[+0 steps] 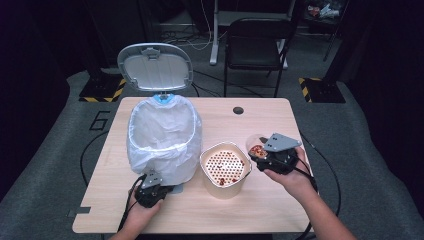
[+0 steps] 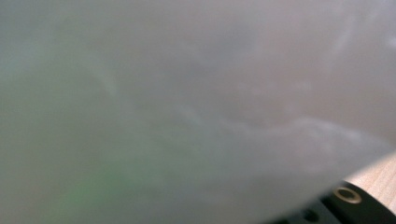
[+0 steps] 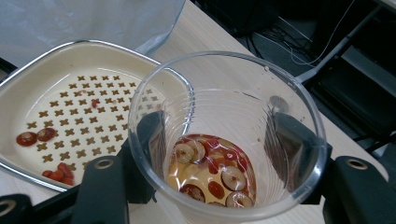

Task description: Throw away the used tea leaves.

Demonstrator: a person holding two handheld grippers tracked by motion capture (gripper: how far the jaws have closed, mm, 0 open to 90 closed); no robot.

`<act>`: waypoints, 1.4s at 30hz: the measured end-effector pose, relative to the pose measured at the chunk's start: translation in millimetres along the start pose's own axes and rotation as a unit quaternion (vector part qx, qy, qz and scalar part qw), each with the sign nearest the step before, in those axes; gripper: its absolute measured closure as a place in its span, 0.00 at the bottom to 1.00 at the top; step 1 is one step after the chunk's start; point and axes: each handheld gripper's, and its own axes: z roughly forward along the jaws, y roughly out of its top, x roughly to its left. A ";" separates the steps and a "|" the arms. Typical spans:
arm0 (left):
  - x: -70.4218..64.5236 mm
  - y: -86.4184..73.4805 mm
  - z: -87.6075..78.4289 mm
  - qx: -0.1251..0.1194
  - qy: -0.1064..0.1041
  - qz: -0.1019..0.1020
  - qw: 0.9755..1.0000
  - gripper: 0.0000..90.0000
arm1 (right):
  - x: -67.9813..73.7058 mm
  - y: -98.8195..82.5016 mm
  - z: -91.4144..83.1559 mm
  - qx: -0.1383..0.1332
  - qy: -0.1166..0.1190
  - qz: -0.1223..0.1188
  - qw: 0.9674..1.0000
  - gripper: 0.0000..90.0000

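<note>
My right gripper [image 1: 261, 153] is shut on a clear plastic cup [image 3: 226, 140] and holds it above the table, right of a cream pot [image 1: 225, 169]. Red fruit slices lie in a little liquid at the cup's bottom. A perforated insert [image 3: 70, 107] with a few red pieces on it sits in the pot. My left gripper [image 1: 167, 189] rests low at the front foot of a white-bagged bin [image 1: 162, 137], and its jaws read as shut. The blurred white bag [image 2: 187, 93] lies close before the left gripper view.
The bin's grey lid [image 1: 155, 65] stands open at the table's back left. A round cable hole [image 1: 238, 110] sits near the far edge of the wooden table [image 1: 270, 205]. A black folding chair [image 1: 255, 45] stands behind the table.
</note>
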 end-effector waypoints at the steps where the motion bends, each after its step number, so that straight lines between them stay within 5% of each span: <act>1: 0.0 0.0 0.0 0.000 0.000 0.000 1.000 1.00 | -0.1 1.5 0.6 0.001 -0.001 -0.012 1.000 0.43; 7: 0.0 0.0 0.0 0.000 -0.001 0.000 1.000 1.00 | 4.0 9.1 4.8 0.005 -0.002 -0.032 0.999 0.43; 8: 2.5 0.8 -0.1 0.000 0.000 0.019 1.000 1.00 | 4.6 10.2 5.3 0.006 -0.002 -0.037 0.999 0.43; 9: 0.0 -0.1 0.0 0.000 0.000 -0.001 1.000 1.00 | 6.0 11.4 6.2 0.006 -0.004 -0.039 0.999 0.43; 13: 0.1 -0.1 0.0 0.000 -0.001 0.000 1.000 1.00 | 11.1 15.7 7.0 0.008 -0.014 -0.063 0.998 0.43; 14: 4.0 1.2 -0.2 0.000 0.002 0.029 1.000 1.00 | 12.1 16.5 7.3 0.008 -0.013 -0.066 0.998 0.43; 15: 0.0 -0.1 0.0 0.000 -0.001 0.000 1.000 1.00 | 12.4 17.3 7.1 0.009 -0.012 -0.073 0.997 0.43; 17: 2.7 0.8 -0.2 0.000 0.001 0.020 1.000 1.00 | 13.4 19.0 7.6 0.010 -0.014 -0.077 0.997 0.44; 18: 0.0 -0.1 0.0 0.000 -0.001 0.000 1.000 1.00 | 13.9 19.4 7.6 0.010 -0.014 -0.078 0.997 0.44; 22: 0.0 -0.1 0.0 0.000 -0.001 0.000 1.000 1.00 | 15.9 22.0 7.5 0.010 -0.020 -0.095 0.995 0.44; 23: 4.1 1.2 -0.3 0.000 0.002 0.030 1.000 1.00 | 16.4 22.4 7.4 0.010 -0.019 -0.096 0.995 0.44; 24: 0.2 0.0 0.0 0.000 -0.001 0.001 1.000 1.00 | 17.2 22.8 7.8 0.010 -0.019 -0.094 0.995 0.44; 25: 3.8 1.1 -0.2 0.000 0.002 0.028 1.000 1.00 | 17.7 23.0 8.2 0.009 -0.019 -0.095 0.995 0.44; 28: 0.0 -0.1 0.0 0.000 -0.001 0.000 1.000 1.00 | 18.6 23.7 9.4 0.010 -0.017 -0.100 0.995 0.44; 29: 4.2 1.3 -0.3 0.000 0.002 0.031 1.000 1.00 | 19.6 23.9 9.6 0.009 -0.018 -0.099 0.995 0.44; 31: 0.1 0.0 0.0 0.000 -0.001 0.000 1.000 1.00 | 20.7 24.8 9.7 0.008 -0.021 -0.105 0.994 0.44; 35: 0.1 0.0 0.0 0.000 -0.001 0.000 1.000 1.00 | 23.4 26.6 9.1 0.004 -0.026 -0.116 0.993 0.44; 36: 3.8 1.1 -0.2 0.000 0.002 0.028 1.000 1.00 | 24.3 26.7 9.6 0.003 -0.027 -0.119 0.993 0.44; 37: 0.0 -0.1 0.0 0.000 -0.001 0.000 1.000 1.00 | 25.5 26.9 10.0 0.002 -0.031 -0.122 0.992 0.44; 38: 2.6 0.8 -0.2 0.000 0.000 0.020 1.000 1.00 | 27.2 26.9 10.4 0.003 -0.035 -0.127 0.991 0.44; 39: 0.0 -0.1 0.0 0.000 -0.001 0.000 1.000 1.00 | 28.3 27.1 10.9 0.005 -0.038 -0.137 0.990 0.44; 40: 0.2 0.0 0.0 0.000 -0.001 0.001 1.000 1.00 | 29.9 27.1 11.9 0.007 -0.040 -0.144 0.989 0.44; 41: 4.1 1.2 -0.3 0.000 0.002 0.030 1.000 1.00 | 31.5 27.4 12.4 0.008 -0.043 -0.150 0.988 0.44; 42: -0.1 -0.1 0.0 0.000 -0.001 0.000 1.000 1.00 | 33.2 27.5 13.0 0.009 -0.044 -0.155 0.987 0.44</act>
